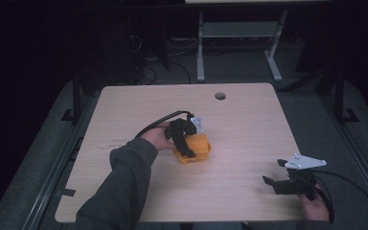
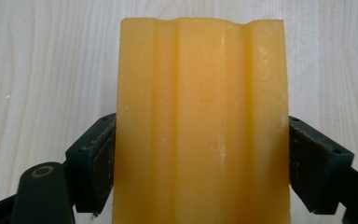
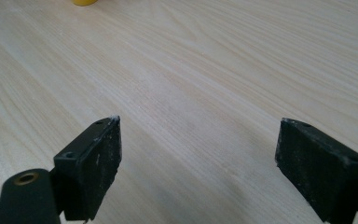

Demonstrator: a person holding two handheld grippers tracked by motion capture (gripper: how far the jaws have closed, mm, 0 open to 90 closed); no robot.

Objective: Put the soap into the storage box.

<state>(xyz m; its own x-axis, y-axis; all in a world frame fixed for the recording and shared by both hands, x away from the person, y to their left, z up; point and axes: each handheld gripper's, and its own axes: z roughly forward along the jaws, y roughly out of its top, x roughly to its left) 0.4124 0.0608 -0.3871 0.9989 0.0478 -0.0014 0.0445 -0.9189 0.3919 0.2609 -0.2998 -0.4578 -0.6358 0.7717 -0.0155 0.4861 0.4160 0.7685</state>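
on the bare table (image 1: pixel 249 124), yellow block (image 2: pixel 200 121) between left jaws, seemingly touching; right jaws wide, empty

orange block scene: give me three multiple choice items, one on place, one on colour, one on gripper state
1. Where is the orange block?
A. mid-table, at the left gripper
B. beside the table's hole
C. on the floor

2. What colour is the table?
A. white
B. light wood
C. black

3. How is the right gripper?
A. shut on the block
B. shut on nothing
C. open

Answers: 1 A, its pads press the block's two sides; 2 B, pale grain shows; 3 C, a wide gap holds nothing but table.
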